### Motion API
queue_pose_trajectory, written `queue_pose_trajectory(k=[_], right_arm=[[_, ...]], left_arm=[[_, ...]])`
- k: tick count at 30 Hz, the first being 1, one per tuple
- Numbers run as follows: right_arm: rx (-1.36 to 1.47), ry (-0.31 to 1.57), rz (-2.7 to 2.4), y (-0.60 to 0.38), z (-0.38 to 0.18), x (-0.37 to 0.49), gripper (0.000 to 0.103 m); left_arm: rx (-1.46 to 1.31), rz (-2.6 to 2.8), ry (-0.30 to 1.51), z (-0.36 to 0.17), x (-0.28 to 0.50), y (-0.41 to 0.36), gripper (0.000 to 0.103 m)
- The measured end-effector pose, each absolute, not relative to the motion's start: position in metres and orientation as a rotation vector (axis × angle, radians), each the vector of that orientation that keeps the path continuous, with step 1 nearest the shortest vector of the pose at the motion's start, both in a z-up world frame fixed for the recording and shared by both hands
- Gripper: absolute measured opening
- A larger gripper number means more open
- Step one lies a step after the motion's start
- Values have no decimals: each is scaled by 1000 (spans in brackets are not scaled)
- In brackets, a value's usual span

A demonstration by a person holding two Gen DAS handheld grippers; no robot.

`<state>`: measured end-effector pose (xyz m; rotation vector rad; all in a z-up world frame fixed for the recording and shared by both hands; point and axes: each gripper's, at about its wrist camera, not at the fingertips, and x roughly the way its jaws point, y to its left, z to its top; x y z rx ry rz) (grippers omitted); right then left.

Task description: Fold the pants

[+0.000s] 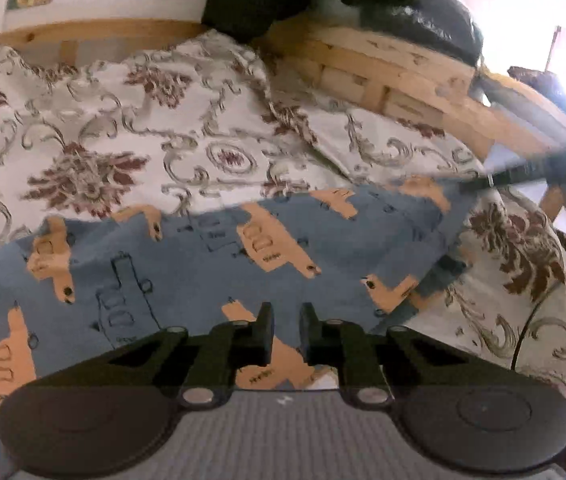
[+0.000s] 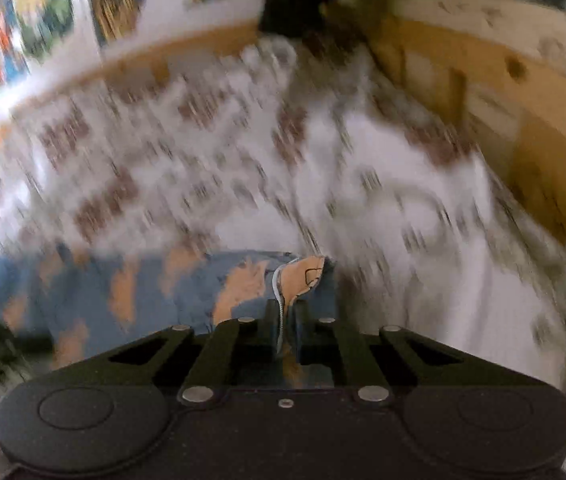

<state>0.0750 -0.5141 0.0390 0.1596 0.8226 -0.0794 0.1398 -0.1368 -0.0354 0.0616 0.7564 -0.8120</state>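
The blue pants [image 1: 211, 248] with orange prints lie spread across a floral bedspread [image 1: 131, 128]. My left gripper [image 1: 286, 332] hangs low over their near part, fingers a narrow gap apart with the cloth showing flat behind them and nothing pinched. In the right wrist view my right gripper [image 2: 287, 320] is shut on an edge of the pants [image 2: 299, 276], a white-stitched hem running between its fingers. That view is heavily blurred. A dark shape at the pants' far right corner in the left wrist view is the right gripper [image 1: 523, 174].
A wooden bed frame [image 1: 395, 80] runs along the back and right of the bedspread. A dark bag or cushion [image 1: 411, 12] rests on it. Pictures [image 2: 35, 16] hang on the white wall behind. A thin dark cable [image 1: 531, 320] lies on the cover at right.
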Motion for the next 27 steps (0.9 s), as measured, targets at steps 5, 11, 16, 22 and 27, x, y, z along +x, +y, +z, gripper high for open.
queue_pose_trajectory(k=[5,11,16,22,27], right_arm=[[234,863,-135,-522,-8,64,12],[225,851,-120,-525,-13,65,18],[253,836,-124,-532,-13,58,29],[252,833,-136,-528,-12,51,42],[293,825,-149,-531,-15,53,39]], left_arm=[[120,-851,779,-47,132,-144,38],[329,-872,713,-51,112,-157,67],[458,-894,715,-56,110,-168,55],[444,-902,708,-58,115,-170,41],[399,-902,739,-62,117,-167,20]])
